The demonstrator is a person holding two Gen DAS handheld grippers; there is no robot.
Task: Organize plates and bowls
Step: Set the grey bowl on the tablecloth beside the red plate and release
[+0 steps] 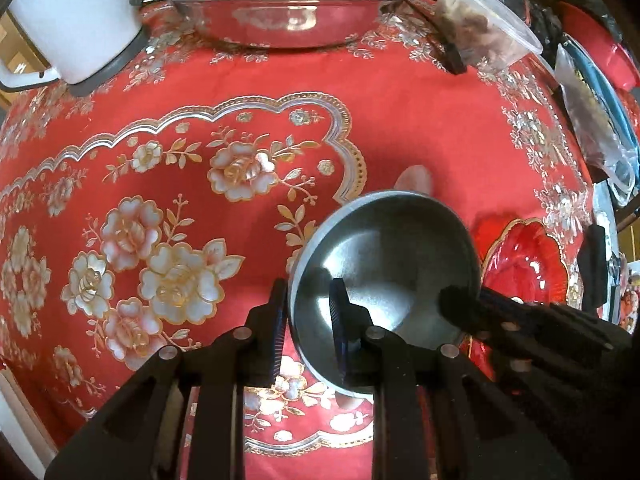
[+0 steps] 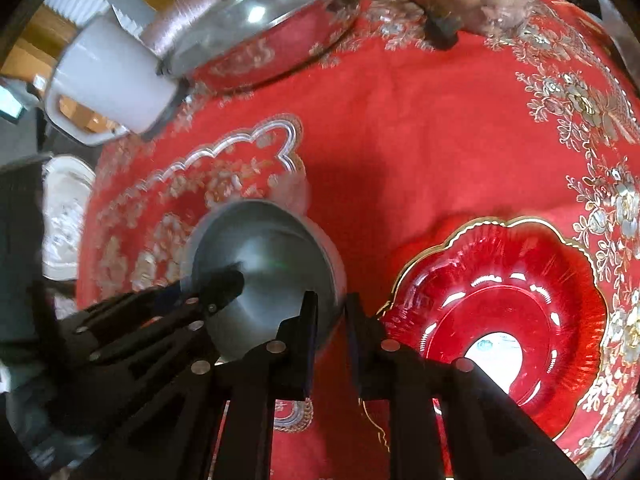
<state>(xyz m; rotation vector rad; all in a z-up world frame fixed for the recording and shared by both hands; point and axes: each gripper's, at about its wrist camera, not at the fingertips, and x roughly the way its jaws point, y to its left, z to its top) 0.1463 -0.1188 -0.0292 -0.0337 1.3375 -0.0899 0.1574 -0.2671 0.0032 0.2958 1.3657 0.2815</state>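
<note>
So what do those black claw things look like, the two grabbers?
Both are made of black plastic. The left gripper has two flat, straight fingers with ribbed, bluish-dark inner pads, joined by slotted black link bars with round silver pins. The right gripper is built the same way: black bars, silver pins, flat fingers. No cables or markings show on either.

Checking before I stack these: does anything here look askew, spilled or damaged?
Nothing spilled or broken. The one oddity: the steel bowl sits tilted rather than flat, its rim caught between the left gripper's fingers while the right gripper straddles the opposite rim. The red plate lies flat beside it.
</note>
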